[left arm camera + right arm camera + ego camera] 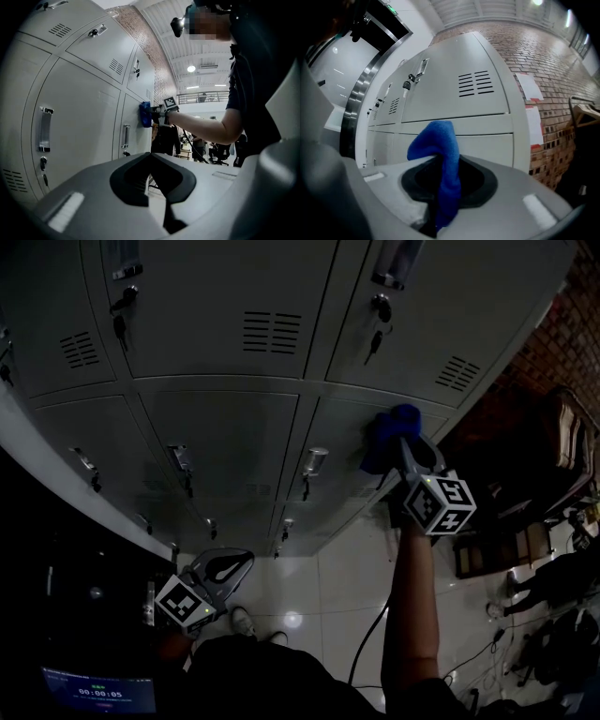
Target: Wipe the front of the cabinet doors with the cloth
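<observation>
Cloth (387,435), blue and bunched, was clamped in the right tool (401,454) and pressed against a lower door (342,451) of the grey cabinet, near that door's upper right corner. The left gripper view showed it touching the metal. In the right gripper view the cloth ran up between the jaws as a folded strip, and a rounded wad stuck out beyond the tips.

The left tool (228,568) hung low near the person's waist, well apart from the doors. Its jaws were drawn almost together with nothing between them.

The cloth looked soft, light and limp. It would likely sag and fold rather than keep a flat face, so the grip suited it: a pinch across the gathered middle, leaving a thick pad ahead of the jaws. With too little cloth in front, the hard tips might scrape the paint or catch on a handle (314,461) or a hanging key (305,489).
</observation>
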`<state>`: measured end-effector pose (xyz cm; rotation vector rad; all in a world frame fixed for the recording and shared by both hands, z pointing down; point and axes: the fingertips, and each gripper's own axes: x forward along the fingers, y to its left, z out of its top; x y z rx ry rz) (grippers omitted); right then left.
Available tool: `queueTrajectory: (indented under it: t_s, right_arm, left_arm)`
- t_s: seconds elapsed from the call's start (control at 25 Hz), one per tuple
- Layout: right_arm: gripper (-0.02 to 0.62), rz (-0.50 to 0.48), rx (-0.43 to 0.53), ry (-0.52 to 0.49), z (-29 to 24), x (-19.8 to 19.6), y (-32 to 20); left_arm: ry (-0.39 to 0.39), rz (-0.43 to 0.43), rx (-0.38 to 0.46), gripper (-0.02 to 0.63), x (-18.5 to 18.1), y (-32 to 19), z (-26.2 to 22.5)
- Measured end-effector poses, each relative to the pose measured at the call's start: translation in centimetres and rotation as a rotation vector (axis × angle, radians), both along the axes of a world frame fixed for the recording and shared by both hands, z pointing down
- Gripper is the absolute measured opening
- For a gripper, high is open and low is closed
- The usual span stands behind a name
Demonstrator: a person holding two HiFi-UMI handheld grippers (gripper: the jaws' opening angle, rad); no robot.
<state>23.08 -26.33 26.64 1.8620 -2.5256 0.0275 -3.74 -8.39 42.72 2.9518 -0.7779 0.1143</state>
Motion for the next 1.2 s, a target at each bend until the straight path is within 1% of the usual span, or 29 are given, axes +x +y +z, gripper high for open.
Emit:
queueTrajectory:
  t_s: [0.12,0.4,0.56,0.64,0.76,0.84,0.92,1.0,1.2]
  right_arm:
    - [0.071,0.05,-0.005,-0.003,0.0,2.7,0.1]
    - [0.071,0.157,-0.011,0.003,0.2,7.9,0.4]
    - [0.071,0.195,-0.018,0.004,0.6,9.7,0.6]
    - [0.071,0.213,-0.023,0.003,0.8,10.4,0.7]
    - [0.071,0.228,-0.025,-0.003,1.0,10.8,1.1]
    - [0.071,0.219,-0.01,-0.013,0.8,10.1,1.8]
    - [0.071,0.189,0.012,-0.024,0.6,8.5,2.8]
    - [0.071,0.139,0.024,-0.025,0.7,5.9,3.6]
    - [0.071,-0.015,0.032,-0.027,1.5,-2.0,4.6]
  left_arm:
    - [0.015,0.007,-0.006,0.0,0.4,0.0,-0.3]
    - [0.003,0.019,-0.002,0.0,0.9,-0.1,0.7]
    - [-0.003,0.024,-0.015,0.0,1.1,0.1,0.4]
    - [0.007,0.03,-0.018,0.0,1.2,0.2,0.1]
    - [0.007,0.029,-0.011,0.0,1.1,0.1,0.1]
    - [0.002,0.024,-0.009,0.0,1.0,0.0,0.1]
    - [-0.008,0.018,-0.004,0.0,0.6,-0.1,0.7]
    - [-0.008,0.015,-0.008,0.0,0.4,0.0,0.8]
    - [0.001,0.006,-0.014,0.0,0.2,0.1,0.3]
